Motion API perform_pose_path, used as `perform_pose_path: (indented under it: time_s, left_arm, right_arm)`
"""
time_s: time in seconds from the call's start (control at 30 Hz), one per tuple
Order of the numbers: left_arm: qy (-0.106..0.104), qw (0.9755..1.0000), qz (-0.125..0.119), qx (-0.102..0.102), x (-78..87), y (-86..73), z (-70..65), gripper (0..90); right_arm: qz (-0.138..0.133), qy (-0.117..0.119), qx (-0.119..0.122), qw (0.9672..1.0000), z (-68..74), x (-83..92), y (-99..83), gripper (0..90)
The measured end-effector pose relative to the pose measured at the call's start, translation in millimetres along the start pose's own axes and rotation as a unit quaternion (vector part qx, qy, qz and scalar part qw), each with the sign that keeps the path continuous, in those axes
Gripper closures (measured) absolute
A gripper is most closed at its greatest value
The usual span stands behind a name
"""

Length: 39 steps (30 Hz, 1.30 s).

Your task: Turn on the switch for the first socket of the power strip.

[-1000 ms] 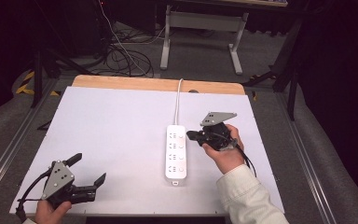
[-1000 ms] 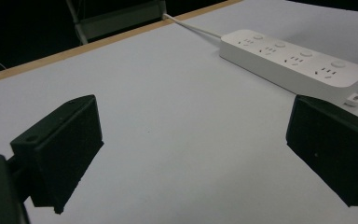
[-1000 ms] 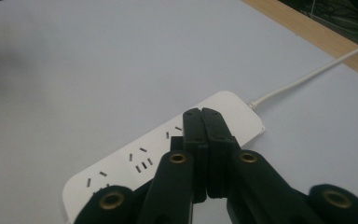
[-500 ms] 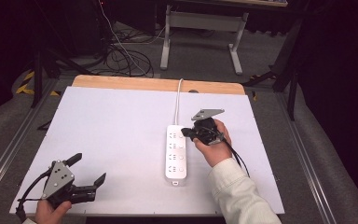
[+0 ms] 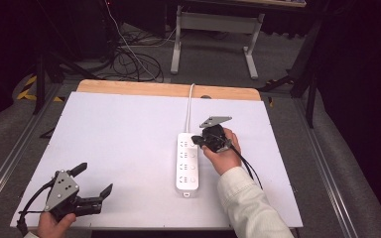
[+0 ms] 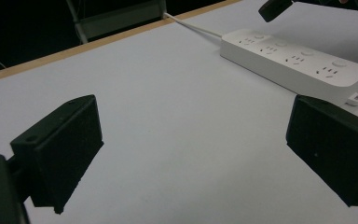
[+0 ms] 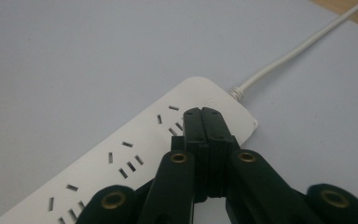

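A white power strip (image 5: 187,161) lies on the white table top (image 5: 129,139), its white cord (image 5: 190,106) running to the far edge. My right gripper (image 5: 197,140) is shut with nothing between its jaws, and its tips hover over the strip's far end. In the right gripper view the closed jaws meet above the strip (image 7: 121,158) near the cord end (image 7: 298,51). My left gripper (image 5: 93,179) rests at the table's near left corner, open and empty. In the left gripper view the strip (image 6: 293,63) lies ahead to the right, beyond the spread jaws.
A wooden strip (image 5: 168,90) edges the table's far side. Beyond it stand a metal desk frame (image 5: 213,34) and loose cables on the floor (image 5: 129,59). Grey rails (image 5: 10,153) run along both sides of the table.
My right gripper has moved left, from beside the power strip to over its far end. The left gripper has stayed put.
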<state>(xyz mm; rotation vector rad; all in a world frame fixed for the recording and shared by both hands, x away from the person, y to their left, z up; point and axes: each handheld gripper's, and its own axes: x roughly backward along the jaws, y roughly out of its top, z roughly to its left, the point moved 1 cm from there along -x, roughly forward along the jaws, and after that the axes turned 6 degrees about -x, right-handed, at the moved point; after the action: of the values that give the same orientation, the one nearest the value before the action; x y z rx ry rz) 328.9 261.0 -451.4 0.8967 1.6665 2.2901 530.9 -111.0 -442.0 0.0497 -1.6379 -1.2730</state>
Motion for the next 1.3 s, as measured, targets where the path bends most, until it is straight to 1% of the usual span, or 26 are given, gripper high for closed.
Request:
perform_pose_path:
  time_s: [0.07, 0.17, 0.2, 0.6, 0.77, 0.83, 0.97, 1.23, 1.3]
  left_arm:
    - [0.0, 1.0, 0.002, 0.0, -0.1, -0.2, 0.0, 4.2]
    - [0.001, 1.0, 0.002, -0.002, -0.2, -0.2, 0.5, 4.2]
    - [0.0, 1.0, 0.002, 0.001, -0.4, -0.3, 0.1, 4.2]
    - [0.0, 1.0, 0.003, 0.001, -0.6, -0.5, 0.5, 4.2]
    - [0.0, 1.0, 0.003, 0.001, -0.7, -0.5, 0.5, 4.2]
    - [0.0, 1.0, 0.004, 0.001, -0.8, -0.5, 0.4, 4.2]
    - [0.0, 1.0, 0.004, 0.001, -0.7, -0.5, 0.3, 4.2]
    - [-0.001, 1.0, 0.003, 0.002, -1.1, -0.5, -0.4, 4.2]
    - [-0.001, 1.0, 0.004, -0.001, -0.9, -0.4, -0.1, 4.2]
  right_arm:
    - [-0.005, -0.004, 0.005, 1.0, 0.1, -1.7, -0.6, 90.0]
    - [-0.001, -0.006, 0.008, 0.9999, 0.0, -4.2, -1.7, 90.0]
    - [0.0, -0.006, 0.009, 0.9999, -0.5, -5.0, -2.1, 90.0]
    - [0.006, -0.007, 0.001, 1.0, -1.9, -17.1, -8.4, 90.0]
    - [0.008, -0.008, 0.0, 0.9999, -1.7, -18.0, -9.5, 90.0]
    - [0.01, -0.011, 0.0, 0.9999, -1.6, -18.3, -9.9, 90.0]
    - [0.008, -0.009, 0.001, 0.9999, -0.7, -18.9, -10.3, 90.0]
    - [0.007, -0.017, -0.002, 0.9998, 0.9, -19.1, -11.3, 90.0]
    - [0.008, -0.018, -0.002, 0.9998, 1.5, -19.4, -11.5, 90.0]
